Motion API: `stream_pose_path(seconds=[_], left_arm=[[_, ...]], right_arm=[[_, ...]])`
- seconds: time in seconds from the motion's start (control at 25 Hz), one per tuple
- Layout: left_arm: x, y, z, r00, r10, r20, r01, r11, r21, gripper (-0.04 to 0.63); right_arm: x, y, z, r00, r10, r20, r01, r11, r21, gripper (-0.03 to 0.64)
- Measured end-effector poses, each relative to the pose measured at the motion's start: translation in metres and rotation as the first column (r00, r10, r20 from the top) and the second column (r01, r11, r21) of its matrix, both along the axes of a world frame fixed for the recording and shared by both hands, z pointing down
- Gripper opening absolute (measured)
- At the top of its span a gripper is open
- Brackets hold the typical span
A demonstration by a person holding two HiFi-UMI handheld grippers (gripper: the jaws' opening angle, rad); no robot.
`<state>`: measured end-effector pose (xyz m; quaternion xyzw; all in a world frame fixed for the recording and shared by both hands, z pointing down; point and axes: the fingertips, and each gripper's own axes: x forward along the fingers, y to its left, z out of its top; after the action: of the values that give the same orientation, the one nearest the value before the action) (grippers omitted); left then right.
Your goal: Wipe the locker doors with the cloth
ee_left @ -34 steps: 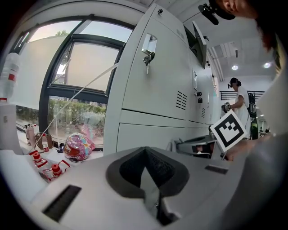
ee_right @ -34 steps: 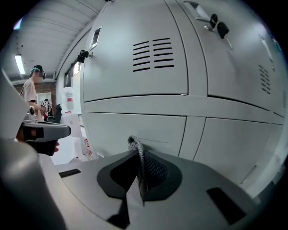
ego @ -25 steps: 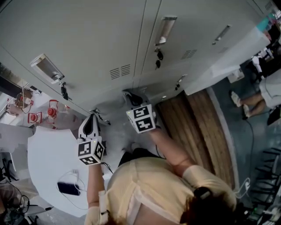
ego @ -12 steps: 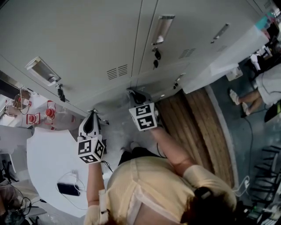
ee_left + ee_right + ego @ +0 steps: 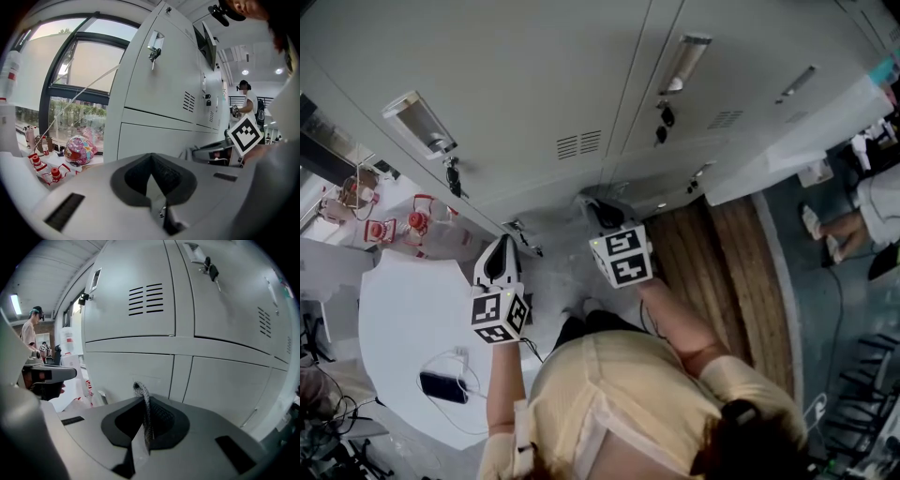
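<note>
**A:** What's the right hand-held gripper (image 5: 144, 425) doing?

**B:** It's clamped on the cloth (image 5: 140, 393). Only a thin grey strip sticks out past the tips. It points at a lower panel of the locker doors (image 5: 126, 329), just left of the seam, and looks near the panel without touching it.

**A:** And the left hand-held gripper (image 5: 152, 187)?

**B:** Its jaws are together with nothing between them. It's held lower, to the left of the lockers.

**A:** What could go wrong?

**B:** So little cloth is exposed that, I'd guess, the hard tips could meet the metal first and scrape it instead of wiping. A thin pinch like that could also drag out under a firm stroke. Higher up, the strip might snag on the keys (image 5: 664, 117) hanging from a lock.

**A:** Anything else in the way?

**B:** The white bench (image 5: 398, 319) stands near on the left, so a wide swing of the empty left one could clip it or the phone (image 5: 441, 384) lying on it.

**A:** What are the counts?

**B:** There are two hand-held grippers and one cloth. Four door panels are close in the right gripper view, two upper and two lower, with more lockers running off to the left. The head view shows two bunches of keys, one bench and one phone.
</note>
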<state>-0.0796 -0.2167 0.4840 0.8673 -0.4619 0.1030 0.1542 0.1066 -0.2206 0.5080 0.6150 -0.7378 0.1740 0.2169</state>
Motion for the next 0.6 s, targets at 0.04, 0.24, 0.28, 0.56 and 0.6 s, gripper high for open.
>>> stream_pose_path(seconds=[0.04, 0.24, 0.28, 0.56, 0.6], left_arm=[[-0.003, 0.001, 0.0, 1.0, -0.008, 0.002, 0.008, 1.0, -0.001, -0.008], [-0.021, 0.006, 0.0, 0.999, -0.047, 0.009, 0.047, 0.999, 0.0, -0.008], [-0.026, 0.007, 0.0, 0.998, -0.058, 0.011, 0.058, 0.998, -0.001, -0.008], [-0.06, 0.017, 0.002, 0.99, -0.139, 0.021, 0.14, 0.99, -0.002, -0.008], [-0.065, 0.018, 0.002, 0.988, -0.15, 0.022, 0.15, 0.989, -0.003, -0.008]], right_arm=[[-0.006, 0.001, 0.0, 1.0, -0.015, 0.003, 0.015, 1.0, -0.002, 0.017], [-0.036, 0.002, 0.001, 0.996, -0.089, 0.024, 0.089, 0.996, -0.009, 0.017], [-0.043, 0.002, 0.0, 0.994, -0.105, 0.029, 0.106, 0.994, -0.009, 0.017], [-0.092, -0.002, 0.002, 0.974, -0.22, 0.054, 0.221, 0.975, -0.01, 0.017], [-0.099, -0.002, 0.002, 0.97, -0.235, 0.055, 0.236, 0.972, -0.011, 0.017]])
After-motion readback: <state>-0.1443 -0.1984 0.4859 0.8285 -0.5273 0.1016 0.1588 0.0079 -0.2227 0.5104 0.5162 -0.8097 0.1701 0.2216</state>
